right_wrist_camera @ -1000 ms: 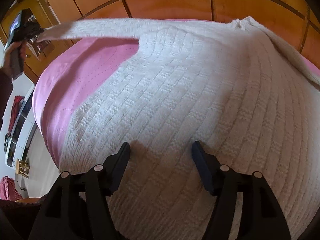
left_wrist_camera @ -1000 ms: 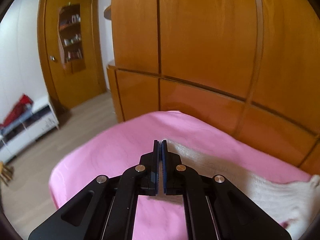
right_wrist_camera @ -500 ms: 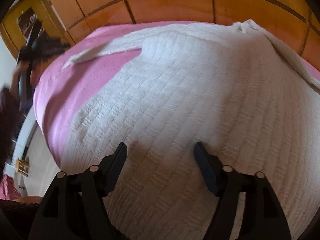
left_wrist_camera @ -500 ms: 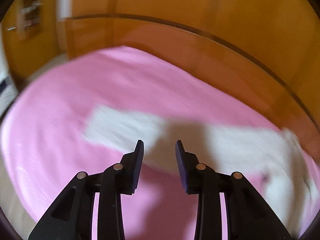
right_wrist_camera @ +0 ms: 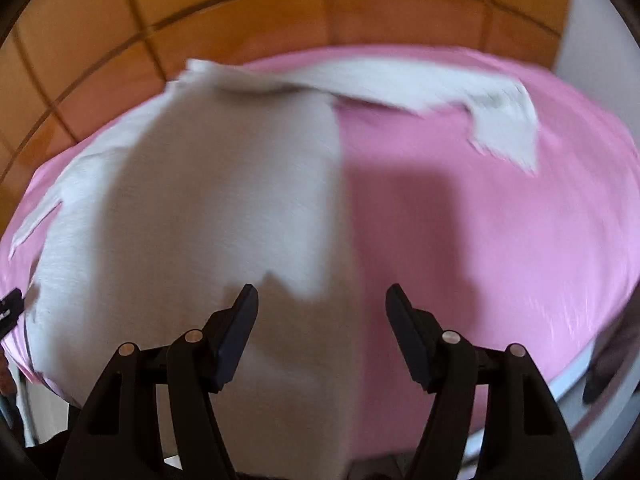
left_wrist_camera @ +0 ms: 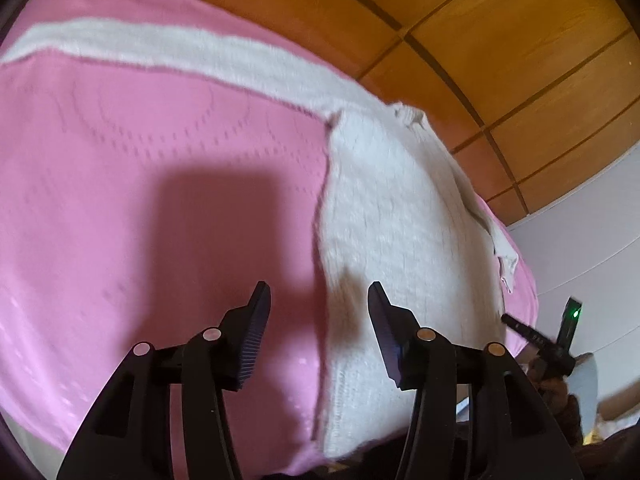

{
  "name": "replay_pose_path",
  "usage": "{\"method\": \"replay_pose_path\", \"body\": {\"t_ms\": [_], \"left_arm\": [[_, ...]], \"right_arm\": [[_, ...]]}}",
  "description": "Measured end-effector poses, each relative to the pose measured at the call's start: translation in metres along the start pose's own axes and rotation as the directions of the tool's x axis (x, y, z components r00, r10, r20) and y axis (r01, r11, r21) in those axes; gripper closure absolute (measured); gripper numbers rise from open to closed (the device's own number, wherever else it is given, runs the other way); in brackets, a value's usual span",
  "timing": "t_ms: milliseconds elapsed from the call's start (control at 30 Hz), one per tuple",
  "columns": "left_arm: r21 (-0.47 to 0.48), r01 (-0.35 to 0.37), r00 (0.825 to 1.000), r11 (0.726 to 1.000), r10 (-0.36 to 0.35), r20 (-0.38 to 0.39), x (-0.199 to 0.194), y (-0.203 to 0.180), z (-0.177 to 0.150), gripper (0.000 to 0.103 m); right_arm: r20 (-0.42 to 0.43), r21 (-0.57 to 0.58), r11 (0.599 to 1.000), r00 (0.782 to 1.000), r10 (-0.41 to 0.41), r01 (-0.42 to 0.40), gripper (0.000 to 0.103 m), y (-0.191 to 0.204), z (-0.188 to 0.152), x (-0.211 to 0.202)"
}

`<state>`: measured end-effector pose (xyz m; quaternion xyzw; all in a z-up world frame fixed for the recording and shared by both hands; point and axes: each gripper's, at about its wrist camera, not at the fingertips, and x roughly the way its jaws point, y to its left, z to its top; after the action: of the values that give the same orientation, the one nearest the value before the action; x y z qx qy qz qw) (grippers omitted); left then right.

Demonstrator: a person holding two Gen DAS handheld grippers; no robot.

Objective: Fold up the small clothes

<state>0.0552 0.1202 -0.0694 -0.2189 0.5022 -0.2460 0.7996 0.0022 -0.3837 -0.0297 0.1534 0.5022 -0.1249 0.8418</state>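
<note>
Fingers spread on both grippers above a white knit sweater (left_wrist_camera: 400,216) laid flat on a pink bed (left_wrist_camera: 140,184), nothing held.

Left gripper (left_wrist_camera: 318,334) hangs over the sweater's side edge near the hem; right gripper (right_wrist_camera: 322,334) hangs over the opposite edge, its sharpness lost to motion blur. One sleeve (left_wrist_camera: 168,50) runs straight out toward 10 o'clock in the left view; the other sleeve (right_wrist_camera: 460,92) reaches toward 2 o'clock in the right view. Spreading looks finished; no fold appears made, so sleeves and body remain to be folded. A second ago the left fingers were pressed together on that sleeve, lifted off the bed; half a second ago they had parted, and the sleeve now lies flat.
</note>
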Motion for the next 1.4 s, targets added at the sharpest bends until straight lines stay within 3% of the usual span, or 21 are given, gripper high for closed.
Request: {"method": "replay_pose_path", "body": {"t_ms": [67, 133, 167, 267, 300, 467, 567, 700, 800, 933, 1067, 1200, 1300, 1400], "left_arm": [[0.008, 0.015, 1.0, 1.0, -0.015, -0.027, 0.006, -0.005, -0.005, 0.062], [0.067, -0.033, 0.999, 0.997, 0.035, -0.029, 0.009, -0.014, -0.006, 0.087], [0.089, -0.06, 0.997, 0.994, 0.063, -0.032, 0.013, -0.019, -0.007, 0.095], [0.102, -0.115, 0.993, 0.988, 0.118, -0.023, 0.017, -0.024, -0.009, 0.099], [0.098, -0.122, 0.992, 0.988, 0.123, -0.006, 0.011, -0.025, -0.012, 0.099], [0.101, -0.146, 0.989, 0.984, 0.142, 0.048, -0.012, -0.032, -0.03, 0.1], [0.093, -0.156, 0.987, 0.983, 0.153, 0.038, -0.025, -0.034, -0.054, 0.1], [0.051, -0.167, 0.986, 0.985, 0.167, -0.001, -0.019, -0.024, -0.07, 0.101], [0.041, -0.176, 0.984, 0.984, 0.177, -0.018, -0.014, -0.021, -0.067, 0.101], [0.096, -0.209, 0.977, 0.973, 0.211, -0.008, -0.022, -0.03, -0.058, 0.1], [0.085, -0.274, 0.961, 0.958, 0.269, 0.065, -0.04, -0.028, -0.046, 0.1], [0.097, -0.335, 0.939, 0.937, 0.325, 0.111, -0.038, -0.037, -0.03, 0.1], [0.13, -0.34, 0.938, 0.931, 0.326, 0.121, -0.03, -0.05, -0.022, 0.099], [0.153, -0.329, 0.943, 0.932, 0.314, 0.114, -0.017, -0.062, -0.017, 0.099]], "right_arm": [[-0.033, 0.036, 0.998, 0.998, 0.047, -0.045, 0.039, -0.008, -0.009, 0.005], [-0.024, 0.021, 0.997, 0.997, 0.073, -0.073, 0.049, -0.002, -0.017, 0.005], [-0.02, 0.013, 0.996, 0.996, 0.085, -0.085, 0.061, 0.001, -0.019, 0.004], [-0.023, -0.039, 0.992, 0.992, 0.121, -0.122, 0.089, 0.016, -0.016, 0.002], [-0.023, -0.045, 0.99, 0.991, 0.134, -0.135, 0.091, 0.018, -0.015, 0.0], [0.019, -0.111, 0.97, 0.976, 0.218, -0.214, 0.093, 0.03, -0.009, -0.025], [0.004, -0.162, 0.968, 0.981, 0.194, -0.191, 0.093, 0.028, -0.015, -0.036], [-0.072, -0.141, 0.978, 0.987, 0.144, -0.153, 0.094, 0.008, -0.03, -0.024], [-0.078, -0.095, 0.984, 0.987, 0.141, -0.148, 0.095, -0.001, -0.031, -0.016], [-0.047, -0.084, 0.984, 0.987, 0.151, -0.154, 0.091, -0.003, -0.02, -0.017], [0.057, -0.053, 0.996, 0.995, 0.077, -0.074, 0.056, -0.026, -0.006, -0.028], [0.165, -0.012, 0.994, 0.981, -0.104, 0.107, 0.057, -0.05, 0.03, -0.024], [0.219, 0.002, 0.977, 0.953, -0.209, 0.214, 0.057, -0.066, 0.054, -0.012], [0.214, -0.04, 0.963, 0.943, -0.253, 0.267, 0.058, -0.077, 0.073, 0.008]]}}
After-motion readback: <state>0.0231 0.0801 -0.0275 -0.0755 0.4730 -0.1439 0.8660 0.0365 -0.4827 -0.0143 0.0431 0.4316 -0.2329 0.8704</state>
